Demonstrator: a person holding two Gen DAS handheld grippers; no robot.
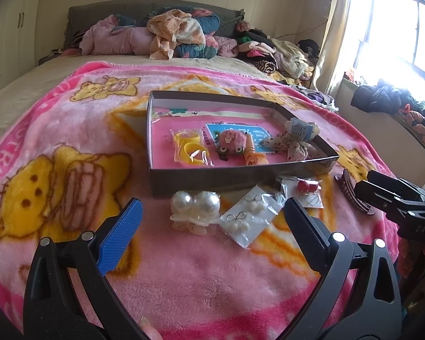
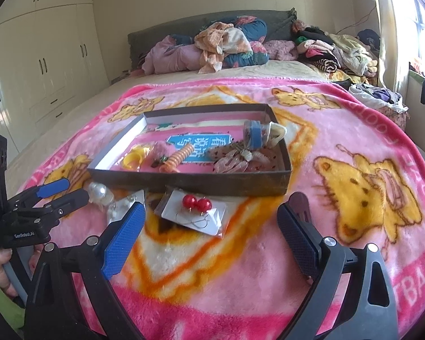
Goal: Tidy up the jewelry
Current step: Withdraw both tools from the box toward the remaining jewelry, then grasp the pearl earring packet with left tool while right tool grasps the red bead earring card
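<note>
Left wrist view: left gripper (image 1: 212,218) hovers wide open, nothing between its fingers, over the pink bear blanket (image 1: 70,147). Pearl hair clip (image 1: 196,208) and a bagged pair of white pom earrings (image 1: 248,218) lie on the blanket just in front of the shallow dark box (image 1: 240,175). Inside the box: yellow ring pack (image 1: 191,148), pink fuzzy clip (image 1: 231,141), orange spiral tie (image 1: 253,150), floral bow (image 1: 294,141). Dark comb clip (image 1: 351,192) sits near the right gripper (image 1: 365,181) (its jaw gap isn't clear from here).

Right wrist view: right gripper (image 2: 212,221) is spread wide, empty, above the red bead earrings card (image 2: 195,212), which lies just before the box (image 2: 189,181). Left gripper (image 2: 68,189) shows parted fingers beside the pearl hair clip (image 2: 99,192).
</note>
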